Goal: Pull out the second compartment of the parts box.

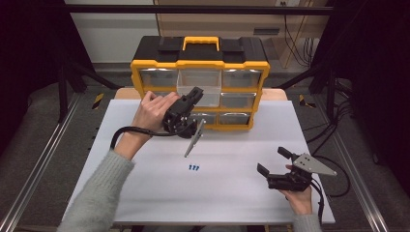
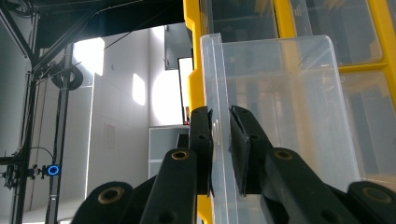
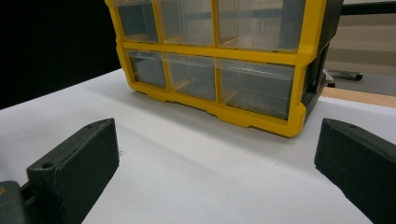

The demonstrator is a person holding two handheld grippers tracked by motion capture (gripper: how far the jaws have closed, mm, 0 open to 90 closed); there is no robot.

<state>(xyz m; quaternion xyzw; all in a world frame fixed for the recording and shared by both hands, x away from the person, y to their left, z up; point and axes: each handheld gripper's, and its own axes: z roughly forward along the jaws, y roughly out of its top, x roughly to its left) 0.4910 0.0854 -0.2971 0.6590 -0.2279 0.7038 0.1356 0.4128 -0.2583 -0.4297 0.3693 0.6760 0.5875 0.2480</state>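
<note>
**Left gripper clamped on the clear drawer, right one idle**

So the left gripper [image 1: 196, 92] is up at the yellow and black organizer box [image 1: 199, 58], and its jaws are pinched tight on the front wall of a clear plastic drawer [image 1: 199, 87]. That drawer is the top middle one and it's pulled partway out of its slot, sticking out toward the person. In the left gripper view you can see the see-through drawer wall [image 2: 275, 107] squeezed right between the two black jaws, with the yellow frame just behind it.

The right gripper [image 1: 274, 162] is well apart from all that, down low over the near right part of the white table [image 1: 145, 193], jaws spread wide and holding nothing. Its own view looks across the table at the organizer's lower drawers [image 3: 254, 88], all pushed in.

Three tiny blue screws [image 1: 194, 167] lie in a little row on the table, near the middle, between the two grippers. Can't tell from here whether there's anything inside the drawer.
</note>
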